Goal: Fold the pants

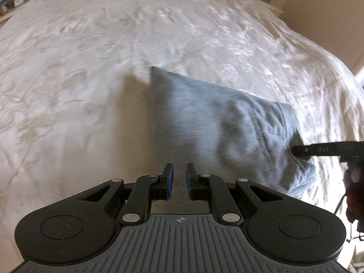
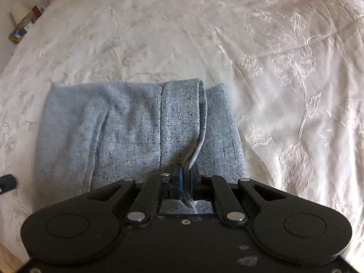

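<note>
- The soft grey-blue knit pants, already folded into a compact rectangle, lie on the white embroidered bedspread near its front edge.
- The right gripper is clamped on the pants' near hem, likely to carry another fold.
- The left gripper hovers beside them, jaws apart, empty.
- No containers visible.

Daylight was bright and soft. Sheen and glare lay across the white embroidered satin bedspread, strongest toward its right side in both views. The folded pale grey-blue knit pants cast a dark shadow leftward onto the cloth in the left view. Motion blur smeared that view. Fisheye bowing curved the bed edges; corners were vignetted black. Right view was sharper at the fabric weave.
</note>
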`<act>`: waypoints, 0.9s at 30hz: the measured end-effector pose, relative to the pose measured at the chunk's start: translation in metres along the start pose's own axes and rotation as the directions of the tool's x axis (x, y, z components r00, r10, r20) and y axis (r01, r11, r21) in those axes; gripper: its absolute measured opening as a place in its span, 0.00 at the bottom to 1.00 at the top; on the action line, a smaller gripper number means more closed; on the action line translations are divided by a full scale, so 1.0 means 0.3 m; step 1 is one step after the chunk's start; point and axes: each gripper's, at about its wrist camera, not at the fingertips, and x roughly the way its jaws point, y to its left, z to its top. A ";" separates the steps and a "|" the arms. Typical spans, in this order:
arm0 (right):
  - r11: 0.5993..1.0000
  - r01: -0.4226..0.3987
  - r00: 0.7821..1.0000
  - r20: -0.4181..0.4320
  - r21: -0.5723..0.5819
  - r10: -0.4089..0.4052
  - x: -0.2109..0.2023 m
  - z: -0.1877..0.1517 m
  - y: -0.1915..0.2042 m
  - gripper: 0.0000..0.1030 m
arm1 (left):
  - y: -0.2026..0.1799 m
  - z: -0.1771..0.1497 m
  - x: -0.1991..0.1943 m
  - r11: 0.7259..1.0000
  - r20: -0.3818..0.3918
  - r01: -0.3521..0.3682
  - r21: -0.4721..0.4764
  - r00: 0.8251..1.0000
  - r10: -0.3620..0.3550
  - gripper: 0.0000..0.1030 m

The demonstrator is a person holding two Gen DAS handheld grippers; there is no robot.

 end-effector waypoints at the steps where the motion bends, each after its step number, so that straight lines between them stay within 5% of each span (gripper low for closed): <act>1: 1.000 -0.013 1.000 0.014 0.008 0.013 -0.022 0.002 0.000 0.07 | -0.016 0.006 0.012 1.000 -0.007 0.007 0.003 1.000 -0.007 0.11; 7: 0.999 -0.027 0.988 0.153 0.041 0.021 -0.196 0.004 -0.030 0.06 | -0.087 0.025 0.054 0.999 -0.018 0.022 0.028 1.000 -0.022 0.12; 13: 0.996 0.011 1.000 -0.016 0.090 -0.009 0.012 -0.052 -0.104 0.08 | -0.094 0.002 0.208 0.999 -0.158 -0.005 0.053 0.987 0.013 0.13; 16: 0.997 -0.001 1.000 0.002 0.074 0.000 -0.020 -0.036 -0.110 0.23 | -0.089 0.003 0.234 0.997 -0.185 -0.009 0.076 0.983 0.023 0.13; 21: 0.999 -0.016 0.992 0.125 0.036 0.011 -0.125 -0.004 -0.093 0.43 | -0.079 0.070 0.159 0.995 -0.103 -0.031 0.093 0.994 0.041 0.15; 27: 0.998 -0.066 0.988 0.140 -0.017 0.068 -0.078 0.057 -0.022 0.43 | -0.011 0.243 0.185 0.997 -0.031 -0.073 0.040 0.997 0.074 0.18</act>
